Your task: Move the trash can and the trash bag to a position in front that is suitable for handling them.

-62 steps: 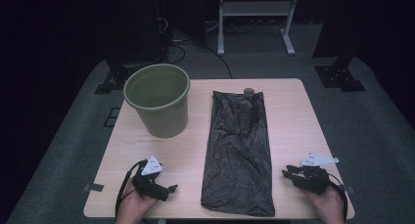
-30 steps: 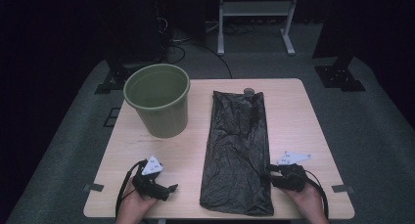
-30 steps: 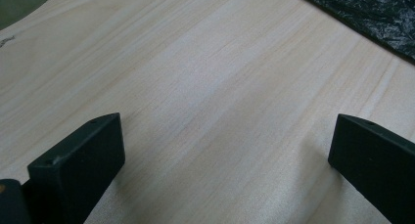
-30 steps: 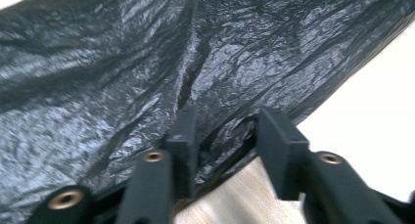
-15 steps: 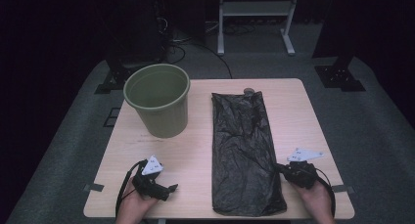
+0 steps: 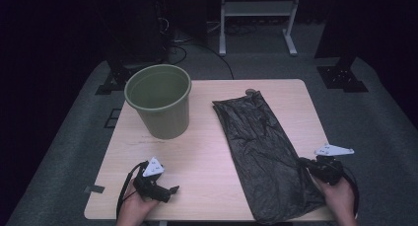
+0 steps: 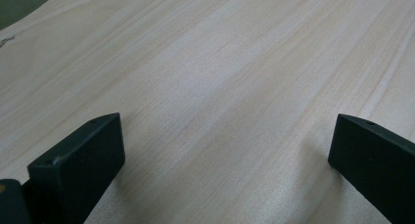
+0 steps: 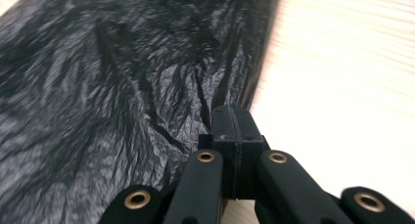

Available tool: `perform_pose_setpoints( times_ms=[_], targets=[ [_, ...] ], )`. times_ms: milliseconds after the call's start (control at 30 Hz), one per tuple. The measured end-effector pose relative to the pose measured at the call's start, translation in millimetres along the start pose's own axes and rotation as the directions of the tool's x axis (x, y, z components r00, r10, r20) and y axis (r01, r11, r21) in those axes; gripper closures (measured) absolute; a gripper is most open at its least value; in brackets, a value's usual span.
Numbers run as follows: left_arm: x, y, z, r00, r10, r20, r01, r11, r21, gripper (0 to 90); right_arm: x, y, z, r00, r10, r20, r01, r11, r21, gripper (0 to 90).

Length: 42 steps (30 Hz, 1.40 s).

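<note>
One bag (image 6: 266,157) lies lengthwise away from you, your right claw (image 6: 304,163) pinching its edge, left claw (image 6: 172,190) spread.

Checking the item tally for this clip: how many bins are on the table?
1. The green bin stands upright at the table's far left, apart from the black bag. Nothing else could hide another.

The table (image 6: 207,152) is lit from above and looks bright, while the room past it, toward 12 o'clock, is very dark. The high view is a bit soft and grainy. In the right gripper view the black bag (image 8: 98,87) is smeared with blur toward 9 o'clock. The left gripper view is clear, with soft shadows beside the jaws.
</note>
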<state>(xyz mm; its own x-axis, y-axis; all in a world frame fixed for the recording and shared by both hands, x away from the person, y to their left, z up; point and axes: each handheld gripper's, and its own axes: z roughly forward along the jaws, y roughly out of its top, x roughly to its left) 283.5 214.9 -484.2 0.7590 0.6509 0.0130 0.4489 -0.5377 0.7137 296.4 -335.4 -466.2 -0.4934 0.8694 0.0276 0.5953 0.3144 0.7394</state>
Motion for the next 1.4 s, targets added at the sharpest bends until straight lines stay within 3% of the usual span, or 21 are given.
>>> perform_pose_setpoints(
  times_ms=[267, 300, 333, 433, 467, 600, 700, 733, 833, 900, 1000, 1100, 1133, 1400],
  targets=[
    [0.0, 0.0, 0.0, 1.0000, 0.000, 0.000, 0.000, 1.0000, 0.000, 0.0, -20.5, -9.1, -8.6, 0.9985, 0.045, 0.031, -0.045, 0.999, -0.001, 89.5],
    [0.0, 0.0, 0.0, 1.0000, 0.000, 0.000, 0.000, 1.0000, 0.000, 0.0, -21.3, -9.8, -9.0, 0.9984, 0.046, 0.032, -0.046, 0.999, -0.001, 87.2],
    [0.0, 0.0, 0.0, 1.0000, 0.000, 0.000, 0.000, 1.0000, 0.000, 0.0, -20.7, -9.4, -10.6, 0.9982, 0.043, 0.042, -0.043, 0.999, -0.007, 78.0],
    [0.0, 0.0, 0.0, 1.0000, 0.000, 0.000, 0.000, 1.0000, 0.000, 0.0, -18.2, -7.0, -13.2, 0.9981, 0.040, 0.047, -0.039, 0.999, -0.019, 70.4],
    [0.0, 0.0, 0.0, 1.0000, 0.000, 0.000, 0.000, 1.0000, 0.000, 0.0, -16.9, -5.9, -14.0, 0.9986, 0.034, 0.042, -0.033, 0.999, -0.025, 63.8],
    [0.0, 0.0, 0.0, 1.0000, 0.000, 0.000, 0.000, 1.0000, 0.000, 0.0, -10.3, -1.1, -13.6, 0.9993, 0.025, 0.027, -0.024, 0.999, -0.031, 52.7],
    [0.0, 0.0, 0.0, 1.0000, 0.000, 0.000, 0.000, 1.0000, 0.000, 0.0, 2.2, 7.0, -12.8, 1.0000, 0.007, 0.001, -0.007, 0.999, -0.036, 40.3],
    [0.0, 0.0, 0.0, 1.0000, 0.000, 0.000, 0.000, 1.0000, 0.000, 0.0, 2.2, 7.0, -12.8, 1.0000, 0.007, 0.001, -0.007, 0.999, -0.036, 40.3],
    [0.0, 0.0, 0.0, 1.0000, 0.000, 0.000, 0.000, 1.0000, 0.000, 0.0, 14.8, 16.0, -9.6, 0.9976, 0.019, -0.067, -0.022, 0.999, -0.043, 26.9],
    [0.0, 0.0, 0.0, 1.0000, 0.000, 0.000, 0.000, 1.0000, 0.000, 0.0, 16.5, 17.2, -8.4, 0.9968, 0.021, -0.077, -0.024, 0.999, -0.040, 25.3],
    [0.2, 0.1, 0.1, 1.0000, 0.002, 0.001, -0.002, 1.0000, 0.000, 0.0, 27.6, 21.8, 1.6, 0.9948, -0.013, -0.101, 0.011, 1.000, -0.021, 9.0],
    [0.3, 0.2, 0.3, 1.0000, 0.003, 0.002, -0.003, 1.0000, 0.000, 0.0, 34.4, 23.1, 6.7, 0.9948, -0.037, -0.094, 0.036, 0.999, -0.018, 7.7],
    [0.3, 0.2, 0.3, 1.0000, 0.003, 0.002, -0.003, 1.0000, 0.000, 0.0, 40.0, 24.6, 12.8, 0.9944, -0.051, -0.093, 0.051, 0.999, -0.004, 1.7],
    [0.6, 0.3, 0.1, 1.0000, 0.000, 0.002, 0.000, 1.0000, 0.000, 0.0, 49.8, 19.6, 36.2, 0.9917, -0.100, -0.081, 0.105, 0.993, 0.061, 0.0]
  ],
)
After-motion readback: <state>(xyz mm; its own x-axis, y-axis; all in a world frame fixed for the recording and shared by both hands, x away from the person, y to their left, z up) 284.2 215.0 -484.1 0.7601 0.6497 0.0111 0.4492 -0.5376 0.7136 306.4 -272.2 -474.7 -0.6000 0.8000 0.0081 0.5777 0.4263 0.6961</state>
